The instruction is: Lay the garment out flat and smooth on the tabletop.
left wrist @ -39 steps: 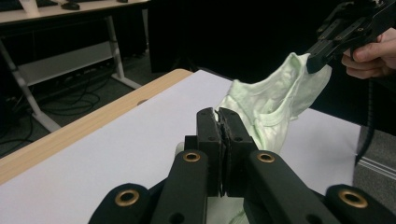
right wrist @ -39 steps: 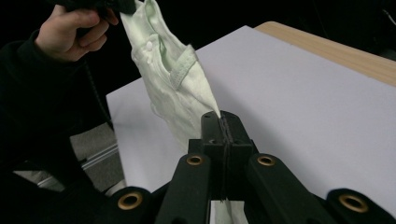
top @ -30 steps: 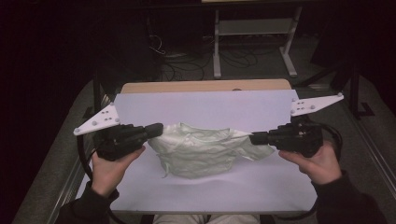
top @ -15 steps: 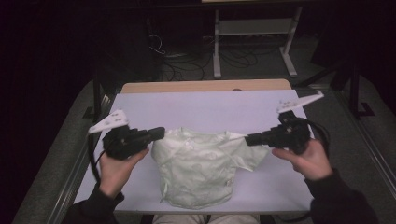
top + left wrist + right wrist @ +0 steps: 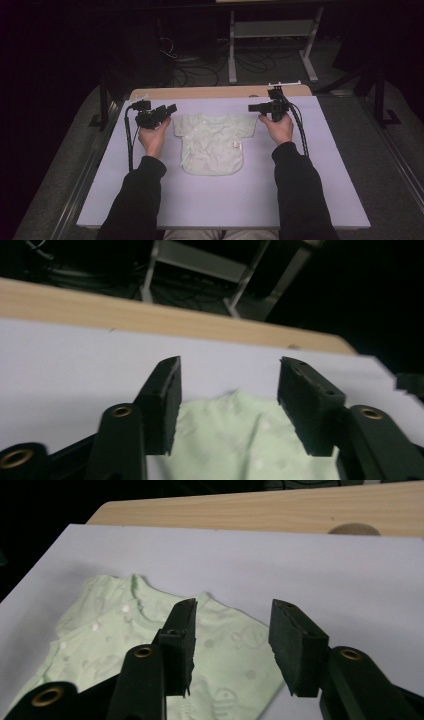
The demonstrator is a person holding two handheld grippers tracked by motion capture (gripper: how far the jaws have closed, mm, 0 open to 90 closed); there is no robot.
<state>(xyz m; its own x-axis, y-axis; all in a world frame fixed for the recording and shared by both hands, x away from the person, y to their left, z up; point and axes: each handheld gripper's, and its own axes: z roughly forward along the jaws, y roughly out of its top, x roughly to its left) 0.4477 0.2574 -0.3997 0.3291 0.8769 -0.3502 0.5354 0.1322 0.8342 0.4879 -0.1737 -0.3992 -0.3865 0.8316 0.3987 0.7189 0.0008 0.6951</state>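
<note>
A small pale green baby shirt (image 5: 212,142) lies spread flat on the lilac table mat (image 5: 300,185), sleeves out to both sides. My left gripper (image 5: 170,110) hovers open just off the shirt's left sleeve; in the left gripper view the sleeve (image 5: 240,440) lies below and between the parted jaws. My right gripper (image 5: 252,107) is open beside the right sleeve; in the right gripper view the shirt (image 5: 150,635) with its snap buttons spreads under the jaws, apart from them.
A wooden table edge (image 5: 210,92) runs along the far side of the mat. Beyond it stand a metal stand (image 5: 270,40) and cables on the dark floor. Black cables (image 5: 300,130) trail from both grippers over the mat.
The shirt was held bunched between both grippers. Now it lies flat and farther from me, both grippers have let go and stand open at the sleeves.
</note>
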